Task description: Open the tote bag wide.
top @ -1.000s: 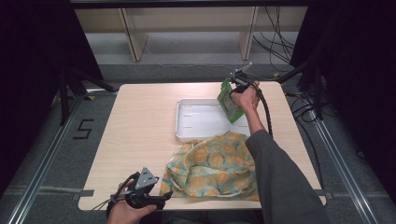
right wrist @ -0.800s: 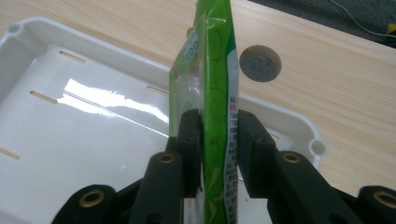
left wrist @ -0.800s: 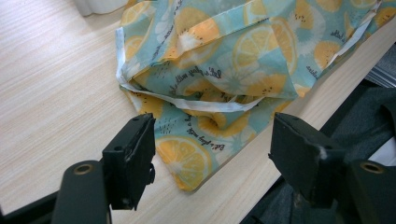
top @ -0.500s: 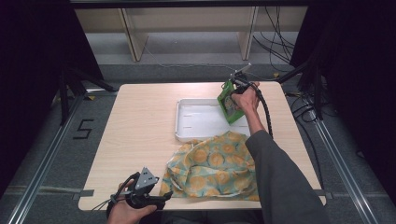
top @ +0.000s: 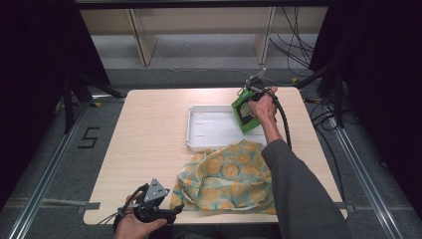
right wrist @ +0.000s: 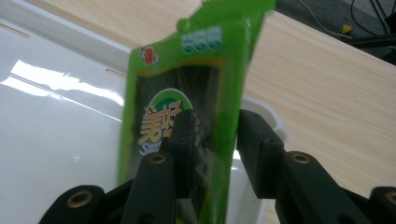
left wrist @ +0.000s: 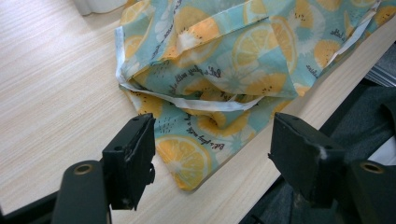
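Observation:
A green snack packet (top: 244, 110) (right wrist: 187, 116) hangs over the right end of the white tray (top: 199, 144) (right wrist: 56, 140), pinched between the jaws of my right gripper (top: 249, 97) (right wrist: 212, 140). A lemon-print cloth bag (top: 226, 177) (left wrist: 224, 65) lies crumpled on the table's near right part. At the front edge my left gripper (top: 171, 209) (left wrist: 210, 154) stands open, its jaws on either side of the bag's nearest corner, just above it.
The wooden table (top: 149, 134) has bare room on its left half. A black cable (top: 283, 117) trails from the right gripper along the sleeve. Shelf legs and floor cables lie beyond the far edge.
The right gripper with the green packet has shifted slightly over the tray's right end. The left gripper and the bag stay where they were.

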`<state>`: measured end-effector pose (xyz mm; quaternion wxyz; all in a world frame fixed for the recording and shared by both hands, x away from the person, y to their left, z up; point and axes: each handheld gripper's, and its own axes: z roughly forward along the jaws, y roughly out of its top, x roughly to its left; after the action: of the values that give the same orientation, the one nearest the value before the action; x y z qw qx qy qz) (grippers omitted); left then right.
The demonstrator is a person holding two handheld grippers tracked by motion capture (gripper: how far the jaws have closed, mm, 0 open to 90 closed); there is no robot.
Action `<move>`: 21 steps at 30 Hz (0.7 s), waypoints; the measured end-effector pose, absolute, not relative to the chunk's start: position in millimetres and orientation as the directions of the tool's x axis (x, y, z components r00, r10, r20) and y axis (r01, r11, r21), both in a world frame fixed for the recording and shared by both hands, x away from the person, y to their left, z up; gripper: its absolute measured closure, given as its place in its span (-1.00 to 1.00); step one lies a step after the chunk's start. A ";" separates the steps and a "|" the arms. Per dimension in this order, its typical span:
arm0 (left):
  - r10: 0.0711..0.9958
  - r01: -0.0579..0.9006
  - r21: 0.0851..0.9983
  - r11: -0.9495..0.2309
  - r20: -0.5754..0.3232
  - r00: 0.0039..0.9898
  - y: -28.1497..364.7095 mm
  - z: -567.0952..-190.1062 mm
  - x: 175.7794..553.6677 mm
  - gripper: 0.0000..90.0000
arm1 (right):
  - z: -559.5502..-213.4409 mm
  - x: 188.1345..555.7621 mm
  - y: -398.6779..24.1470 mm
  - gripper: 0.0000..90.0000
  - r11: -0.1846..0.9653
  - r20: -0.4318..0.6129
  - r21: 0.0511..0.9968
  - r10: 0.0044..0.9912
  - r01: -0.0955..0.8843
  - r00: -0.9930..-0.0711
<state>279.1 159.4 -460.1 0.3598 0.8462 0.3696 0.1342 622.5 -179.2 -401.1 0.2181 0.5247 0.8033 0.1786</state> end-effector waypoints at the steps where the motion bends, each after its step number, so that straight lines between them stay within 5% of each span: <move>1: 0.722 0.529 0.708 -0.468 -0.039 0.691 159.4 -460.1 279.1 -0.32 | -400.9 622.3 -180.3 0.51 0.388 -0.170 0.512 0.920 0.766 -0.352; 21: 0.720 0.525 0.702 -0.481 -0.026 0.694 160.8 -459.5 279.5 -0.32 | -394.0 614.3 -189.2 0.44 0.424 -0.194 0.524 0.904 0.739 -0.382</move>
<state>279.5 160.8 -459.5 0.3541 0.8495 0.3663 0.1372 614.3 -189.2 -394.0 0.2310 0.5058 0.8117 0.1789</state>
